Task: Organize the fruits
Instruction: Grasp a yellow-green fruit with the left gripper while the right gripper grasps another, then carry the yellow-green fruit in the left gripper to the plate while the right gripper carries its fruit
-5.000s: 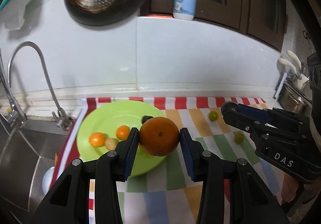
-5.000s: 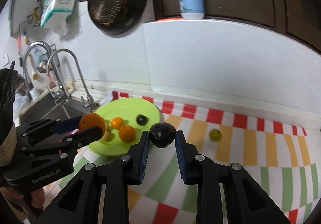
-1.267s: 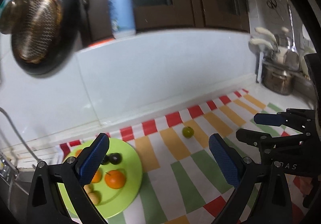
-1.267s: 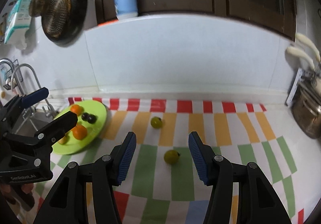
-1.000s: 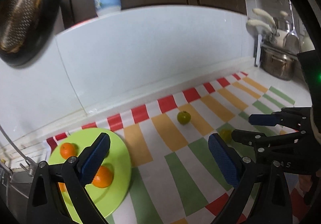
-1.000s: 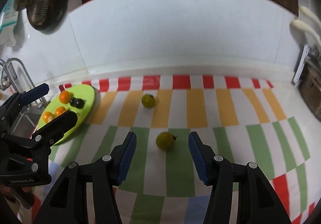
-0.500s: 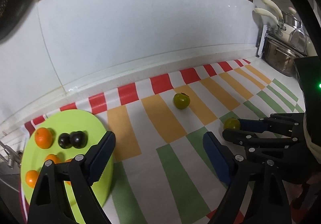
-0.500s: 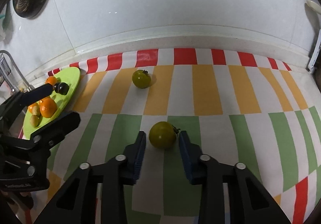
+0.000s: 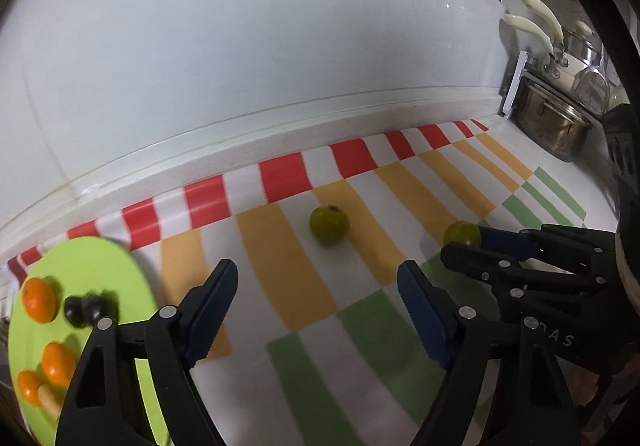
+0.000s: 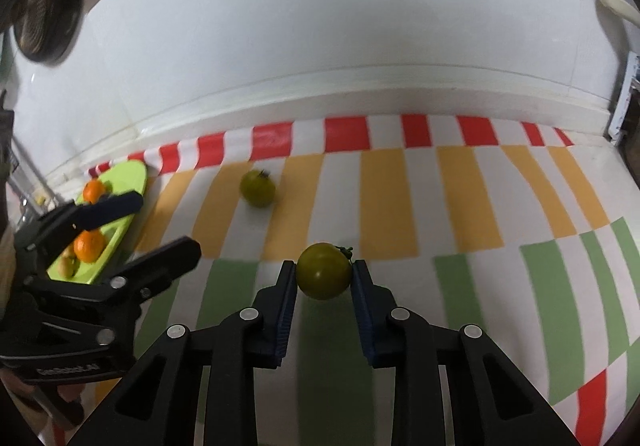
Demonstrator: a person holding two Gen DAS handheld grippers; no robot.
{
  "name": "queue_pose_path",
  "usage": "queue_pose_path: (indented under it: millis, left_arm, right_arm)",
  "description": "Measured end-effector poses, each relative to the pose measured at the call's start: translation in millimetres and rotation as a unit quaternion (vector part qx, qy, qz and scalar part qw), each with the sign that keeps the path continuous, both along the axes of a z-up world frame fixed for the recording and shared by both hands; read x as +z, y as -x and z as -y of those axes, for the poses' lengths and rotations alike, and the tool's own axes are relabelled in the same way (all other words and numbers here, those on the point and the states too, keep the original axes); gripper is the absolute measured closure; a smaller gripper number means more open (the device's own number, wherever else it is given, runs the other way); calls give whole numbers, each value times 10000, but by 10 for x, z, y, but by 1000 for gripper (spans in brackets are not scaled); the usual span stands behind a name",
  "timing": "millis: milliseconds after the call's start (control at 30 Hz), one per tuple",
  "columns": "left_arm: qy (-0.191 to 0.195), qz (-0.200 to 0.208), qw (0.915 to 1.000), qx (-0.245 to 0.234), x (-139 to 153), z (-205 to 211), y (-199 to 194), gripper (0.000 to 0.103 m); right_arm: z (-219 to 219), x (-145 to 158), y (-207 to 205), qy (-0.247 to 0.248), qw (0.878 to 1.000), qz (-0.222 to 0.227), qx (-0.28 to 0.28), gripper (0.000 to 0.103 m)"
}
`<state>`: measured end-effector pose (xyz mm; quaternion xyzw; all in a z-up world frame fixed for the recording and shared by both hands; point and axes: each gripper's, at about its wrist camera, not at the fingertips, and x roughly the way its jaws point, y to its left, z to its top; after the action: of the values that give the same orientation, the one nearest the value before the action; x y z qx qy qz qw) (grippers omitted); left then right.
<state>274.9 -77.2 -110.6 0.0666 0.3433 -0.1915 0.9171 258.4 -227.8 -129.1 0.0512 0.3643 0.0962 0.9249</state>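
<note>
My right gripper [image 10: 324,278] is shut on a green tomato [image 10: 323,276] low over the striped cloth; that tomato also shows in the left wrist view [image 9: 461,233] between the right gripper's pads. A second green tomato [image 9: 329,224] lies on the cloth, ahead of my left gripper [image 9: 318,294], which is open and empty; it also shows in the right wrist view [image 10: 257,188]. The green plate [image 9: 96,266] at left holds several oranges [image 9: 38,299], two dark plums [image 9: 85,308] and a pale fruit.
A striped cloth [image 9: 360,318] covers the counter up to the white backsplash [image 9: 240,66]. A steel pot [image 9: 556,126] stands at the far right corner. A pan [image 10: 44,6] hangs on the wall at left, above the sink tap [image 10: 24,166].
Both grippers dropped their earlier fruit at the plate and moved right. In the last second the right gripper came down and shut on the nearer green tomato; the left moved toward the other.
</note>
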Motion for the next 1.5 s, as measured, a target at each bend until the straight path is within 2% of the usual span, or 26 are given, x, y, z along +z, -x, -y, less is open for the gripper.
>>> queue_pose_path:
  millis: [400,733,1033,1500]
  left_arm:
    - [-79,-376,9993,34,-159,235,-462,47]
    - [-143,-521,9985,52,-234,283,-581,74]
    - [-19,-451,9988,174,-84,146,-386,74]
    - [104,-22,9982,582,363,-292,163,74]
  right_arm:
    - [179,61,-251,-150,9995,75,-255,74]
    - [241,36,-314,-244,9994,45,-232,74]
    - [205,119,-233,-208,9996,83,-161,74]
    - [-197,508,100,-152,9983,445,342,74]
